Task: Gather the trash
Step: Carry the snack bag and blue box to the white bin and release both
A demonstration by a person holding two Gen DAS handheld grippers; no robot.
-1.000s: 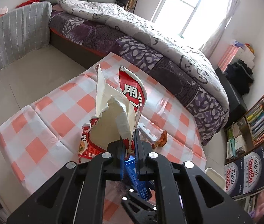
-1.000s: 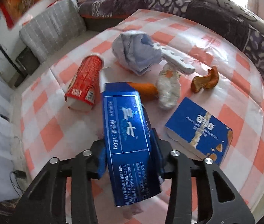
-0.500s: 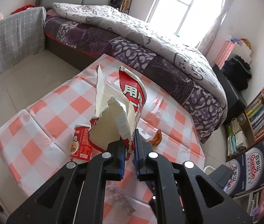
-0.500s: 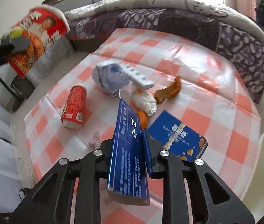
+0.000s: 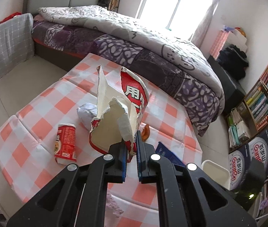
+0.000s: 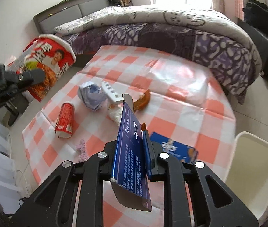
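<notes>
A flattened blue carton (image 6: 130, 151) is clamped between the fingers of the right gripper (image 6: 132, 151), held on edge above the checked table (image 6: 181, 102). It is judged light and thin — easily creased, so a hold across its flat faces suits it. The left gripper (image 5: 131, 151) is closed on the ragged rim of a torn noodle cup (image 5: 118, 113), also lifted off the table; such paper is judged flimsy and apt to tear further. A white bin (image 6: 253, 172) stands just beside the table's edge. Farther off, 1 red can (image 6: 65, 119), a crumpled paper ball (image 6: 91, 96) and a brown peel (image 6: 142, 100) lie on the cloth — uncollected.
</notes>
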